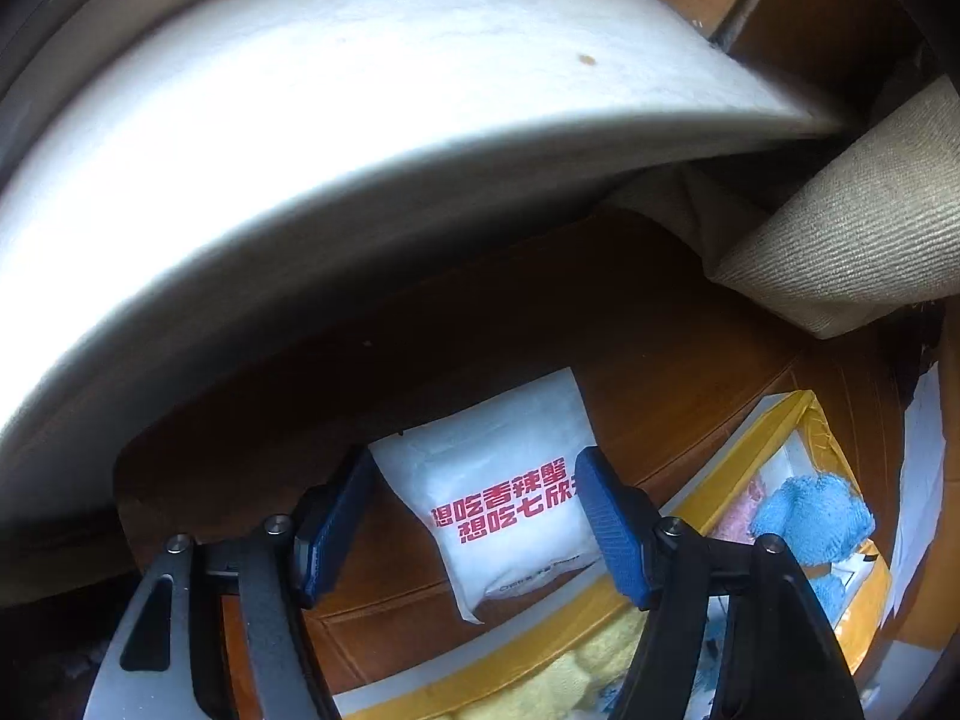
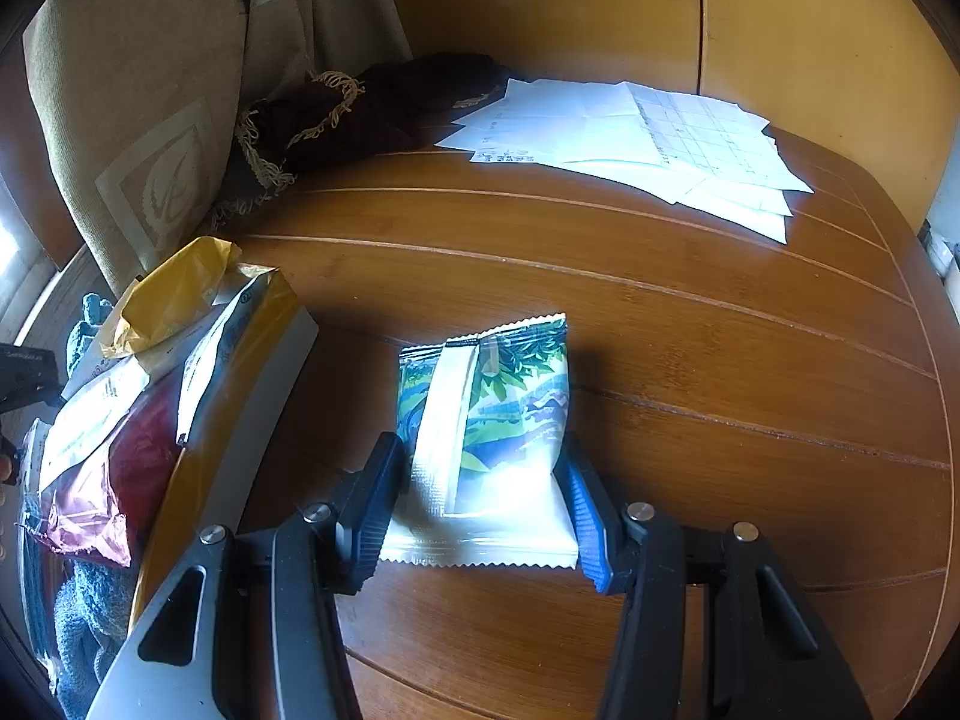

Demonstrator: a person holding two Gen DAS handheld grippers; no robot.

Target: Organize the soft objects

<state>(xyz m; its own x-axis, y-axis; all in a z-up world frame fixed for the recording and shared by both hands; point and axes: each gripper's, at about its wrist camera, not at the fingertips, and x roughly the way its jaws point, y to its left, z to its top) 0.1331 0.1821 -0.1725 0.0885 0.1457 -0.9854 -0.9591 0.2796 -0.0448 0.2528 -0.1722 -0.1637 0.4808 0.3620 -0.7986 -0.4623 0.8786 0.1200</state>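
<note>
With my right gripper [image 2: 480, 492] bracketing the green packet [image 2: 486, 438] on the table [image 2: 720, 360], jaws apart at its sides, I should squeeze gently and lift flat toward the box [image 2: 240, 396] on its left. My left gripper [image 1: 474, 516] hangs spread above the white packet [image 1: 504, 492], not gripping it.

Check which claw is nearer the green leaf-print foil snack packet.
Right. The right claw straddles the green leaf-print foil snack packet, one finger on each side. The left claw frames a white red-lettered pouch; no packet shows there.
</note>
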